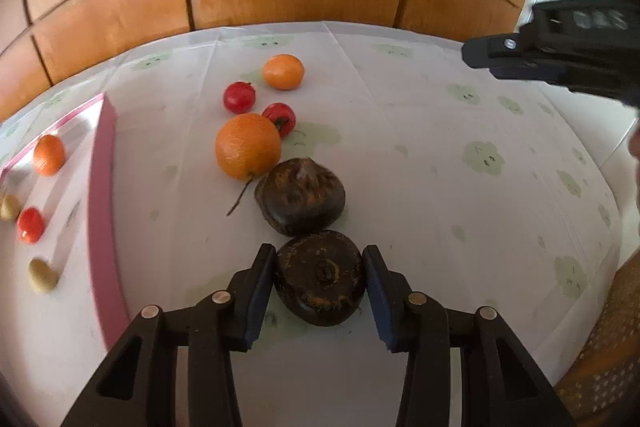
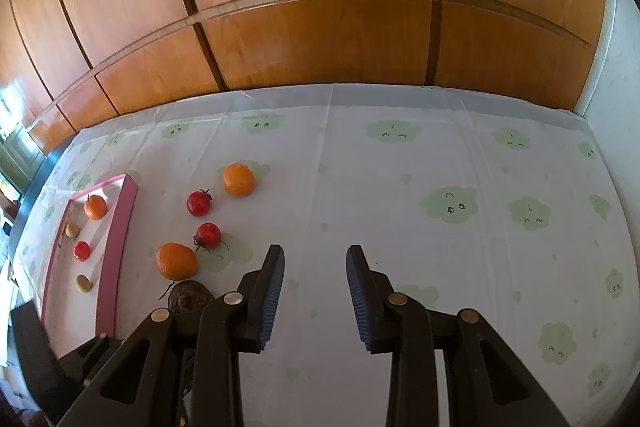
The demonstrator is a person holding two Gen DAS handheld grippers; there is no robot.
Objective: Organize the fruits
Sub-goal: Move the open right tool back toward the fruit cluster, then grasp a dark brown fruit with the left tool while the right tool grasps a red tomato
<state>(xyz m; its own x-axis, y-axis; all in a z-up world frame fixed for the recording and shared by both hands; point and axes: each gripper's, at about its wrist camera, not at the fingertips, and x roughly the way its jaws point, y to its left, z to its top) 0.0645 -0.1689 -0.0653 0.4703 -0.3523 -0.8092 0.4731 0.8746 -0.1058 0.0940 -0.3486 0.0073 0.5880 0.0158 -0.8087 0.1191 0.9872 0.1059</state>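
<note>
In the left wrist view, the left gripper (image 1: 319, 277) is at the lower middle of the frame, and its two fingers (image 1: 260, 291) stand on either side of a dark brown round fruit (image 1: 320, 285). The pads sit right against its sides, so the fruit looks gripped between them. This fruit rests on the desk (image 1: 440, 187), which has a white cloth with pale green cloud faces.

Just above it in the frame, touching it, lies a second dark brown fruit (image 1: 300, 201). A large orange (image 1: 248, 145) with a thin stem touches that one at its upper left. Higher up are two small red fruits (image 1: 239, 97) (image 1: 280, 118) and a smaller orange (image 1: 283, 71).

At the left edge of the frame is a pink-rimmed tray (image 1: 105, 195). Inside it lie a small orange (image 1: 49, 155), a red fruit (image 1: 30, 225) and two pale yellowish pieces (image 1: 42, 275), well apart from each other.

The right gripper (image 1: 560, 47) shows at the upper right of this view. In the right wrist view its fingers (image 2: 362, 297) stand a little apart at the lower middle of the frame, with nothing between them, only bare cloth. The fruits and the tray (image 2: 120, 247) are on the left side of that view.
</note>
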